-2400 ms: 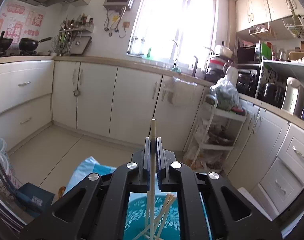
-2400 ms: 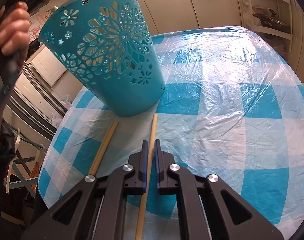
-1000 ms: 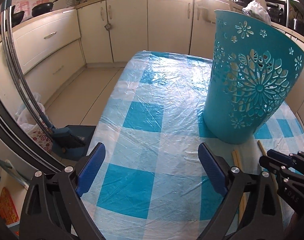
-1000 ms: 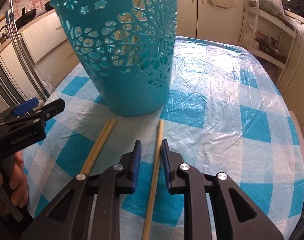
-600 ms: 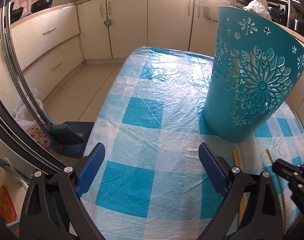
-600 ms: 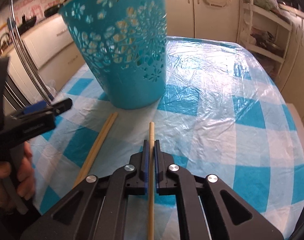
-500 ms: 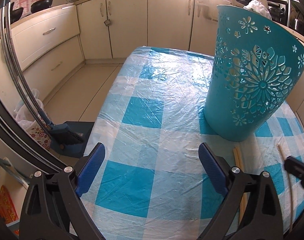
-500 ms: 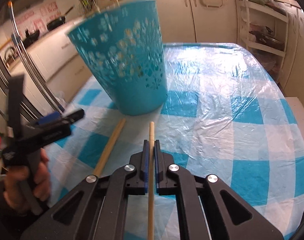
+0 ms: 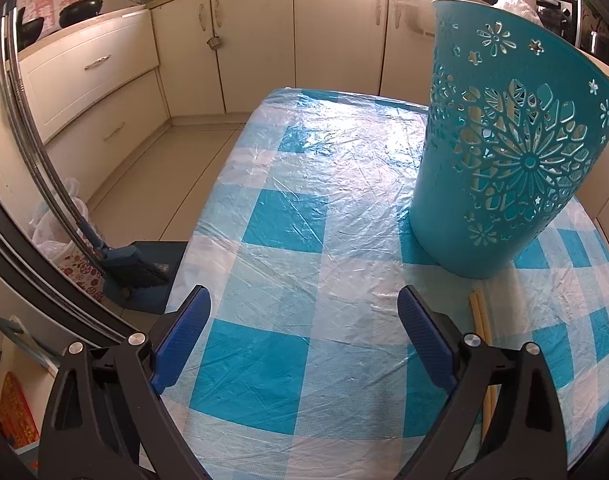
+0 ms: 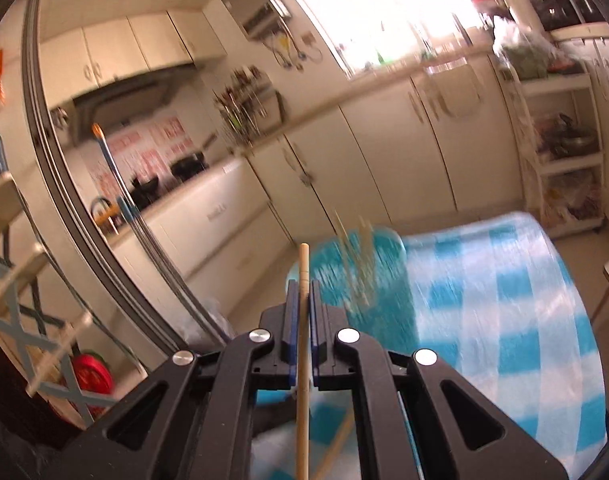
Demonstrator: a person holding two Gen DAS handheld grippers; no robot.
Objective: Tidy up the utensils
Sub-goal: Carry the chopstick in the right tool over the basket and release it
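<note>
A teal perforated basket (image 9: 500, 152) stands on the blue-and-white checked table (image 9: 304, 208). Two wooden chopsticks (image 9: 482, 328) lie side by side in front of it, partly hidden behind my left gripper's right finger. My left gripper (image 9: 304, 340) hovers low over the table, open and empty. In the right wrist view my right gripper (image 10: 303, 304) is shut on a single wooden chopstick (image 10: 303, 360), held high above the table. The basket (image 10: 364, 280) appears blurred below and to the right of its tip, with several chopsticks standing in it.
Cream kitchen cabinets (image 9: 264, 36) line the far walls. A broom and dustpan (image 9: 136, 268) sit on the floor left of the table. A white shelf rack (image 10: 560, 152) stands at the right. A wooden folding frame (image 10: 32, 300) is at the left.
My right gripper shut on the chopstick that lay in front of the basket, then lifted it up and tilted toward level. It has left the left wrist view. The left gripper stayed put.
</note>
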